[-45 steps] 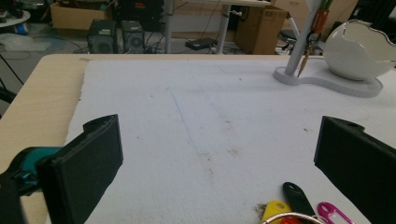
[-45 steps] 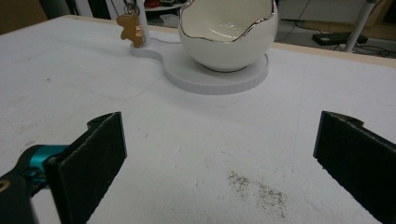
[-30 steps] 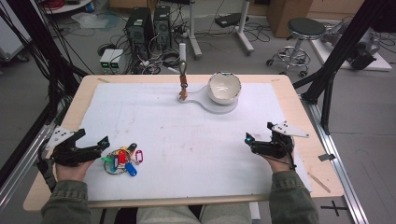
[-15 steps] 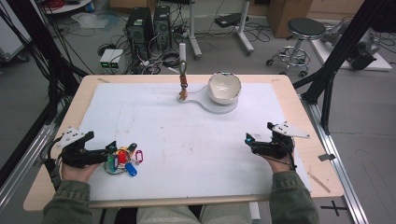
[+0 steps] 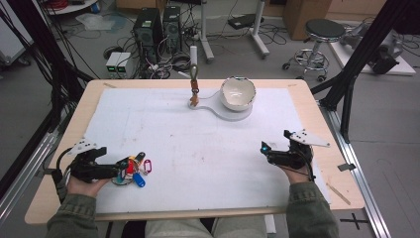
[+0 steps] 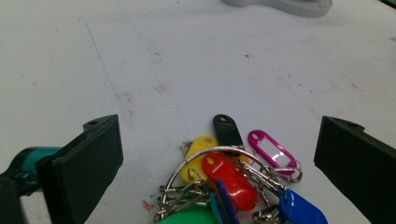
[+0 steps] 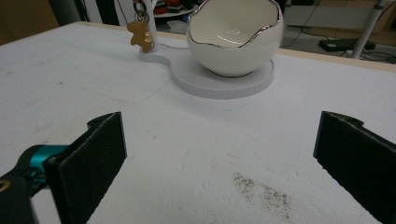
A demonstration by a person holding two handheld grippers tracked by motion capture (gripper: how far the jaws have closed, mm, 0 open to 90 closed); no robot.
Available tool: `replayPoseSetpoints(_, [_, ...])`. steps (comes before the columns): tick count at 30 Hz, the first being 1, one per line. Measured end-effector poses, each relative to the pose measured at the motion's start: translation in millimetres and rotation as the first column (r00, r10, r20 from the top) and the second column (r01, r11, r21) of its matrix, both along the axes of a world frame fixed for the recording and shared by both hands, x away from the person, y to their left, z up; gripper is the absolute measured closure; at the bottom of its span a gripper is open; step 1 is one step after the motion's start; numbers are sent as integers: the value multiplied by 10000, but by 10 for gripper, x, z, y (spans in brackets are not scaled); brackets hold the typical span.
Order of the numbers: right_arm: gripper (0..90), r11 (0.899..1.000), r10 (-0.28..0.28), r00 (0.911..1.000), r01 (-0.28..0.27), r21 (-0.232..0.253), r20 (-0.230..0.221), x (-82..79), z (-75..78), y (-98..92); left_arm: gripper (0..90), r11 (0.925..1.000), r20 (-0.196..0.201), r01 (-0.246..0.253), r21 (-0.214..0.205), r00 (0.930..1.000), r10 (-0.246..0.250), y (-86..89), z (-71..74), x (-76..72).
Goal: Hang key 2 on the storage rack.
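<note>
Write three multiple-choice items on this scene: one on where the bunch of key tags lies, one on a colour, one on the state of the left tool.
1. The bunch of key tags lies
A. in the bowl
B. on the white mat by the left tool
C. by the right tool

2. The bowl is
A. white
B. blue
C. black

3. The left tool is
A. shut on the tags
B. open around the tags
C. open over the bowl

Answers: 1 B, the high view shows the bunch at the left tool's tips. 2 A, white with a metallic rim. 3 B, its jaws stand wide apart on both sides of the bunch.
</note>
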State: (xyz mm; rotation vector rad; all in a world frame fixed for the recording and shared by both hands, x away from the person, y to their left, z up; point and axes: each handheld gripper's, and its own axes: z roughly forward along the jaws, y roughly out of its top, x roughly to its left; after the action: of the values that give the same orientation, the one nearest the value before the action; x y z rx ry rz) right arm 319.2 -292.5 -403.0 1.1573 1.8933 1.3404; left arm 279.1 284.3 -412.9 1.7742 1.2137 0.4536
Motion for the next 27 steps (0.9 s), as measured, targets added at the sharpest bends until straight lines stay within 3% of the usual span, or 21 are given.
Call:
replayPoseSetpoints(4, [17, 10000, 35, 9999, -35, 13, -105, 0, -4, 5, 17, 9995, -542, 220, 238, 9983, -207, -34, -34, 13])
replayPoseSetpoints(9, [17, 10000, 77, 9999, -77, 11, -112, -7, -3, 15, 17, 9986, -904, 268, 450, 9956, -227, -55, -53, 9])
replayPoseSetpoints(15, [17, 9999, 113, 9999, -113, -13, -107, -1, -8, 7, 142, 9989, -945, 211, 409, 9954, -171, -54, -50, -30])
replayPoseSetpoints(22, [17, 10000, 48, 9999, -48, -19, -111, -7, -7, 1, 197, 9979, -1293, 358, 545, 9912, -285, -85, -75, -38])
replayPoseSetpoints(27, [17, 10000, 48, 9999, -49, -73, -99, -4, -11, 7, 270, 9986, -1701, 337, 401, 9851, -264, -60, -99, -18])
